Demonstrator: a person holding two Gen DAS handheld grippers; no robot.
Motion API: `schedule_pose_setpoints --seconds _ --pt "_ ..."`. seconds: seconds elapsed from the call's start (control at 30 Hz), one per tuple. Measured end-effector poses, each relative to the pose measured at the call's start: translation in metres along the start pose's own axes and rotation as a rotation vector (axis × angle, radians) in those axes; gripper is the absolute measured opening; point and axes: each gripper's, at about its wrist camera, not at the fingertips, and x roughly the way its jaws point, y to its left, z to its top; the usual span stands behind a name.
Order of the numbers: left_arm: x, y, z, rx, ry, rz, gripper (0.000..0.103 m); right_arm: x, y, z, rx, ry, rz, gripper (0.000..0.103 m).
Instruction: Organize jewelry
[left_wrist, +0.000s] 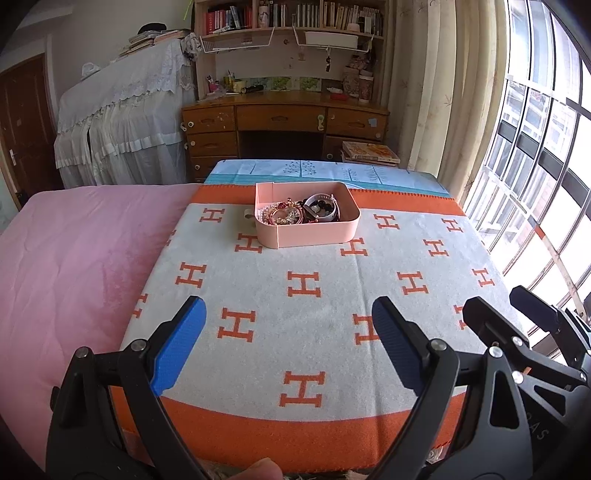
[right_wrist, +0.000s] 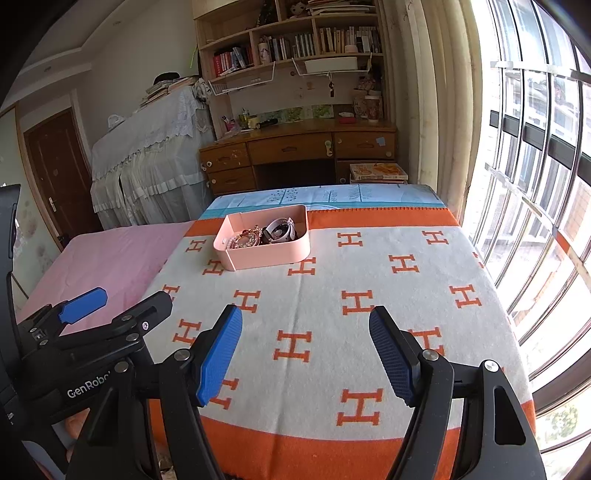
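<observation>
Pink tray (left_wrist: 310, 234) holds the jewelry (left_wrist: 295, 214) at the blanket's (left_wrist: 314, 332) far end. Left gripper (left_wrist: 288, 343) and right gripper (right_wrist: 306, 350) hover near the blanket's front edge, jaws apart, empty.

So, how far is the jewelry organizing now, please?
It looks nearly finished. Done: the jewelry lies piled in the pink box on the H-patterned blanket. In hand: nothing; the left gripper and right gripper are open and empty. Left: one small object beside the box, too small to identify.
</observation>
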Motion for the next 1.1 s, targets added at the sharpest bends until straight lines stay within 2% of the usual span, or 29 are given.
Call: schedule_pose_setpoints --seconds 0.67,1.1 --pt "-0.011 0.001 0.000 0.018 -0.048 0.036 0.090 -0.008 0.002 0.000 -0.006 -0.026 -0.003 0.073" --pt "-0.010 0.002 -0.001 0.020 -0.042 0.043 0.090 -0.007 0.005 0.001 -0.004 -0.021 0.002 0.073"
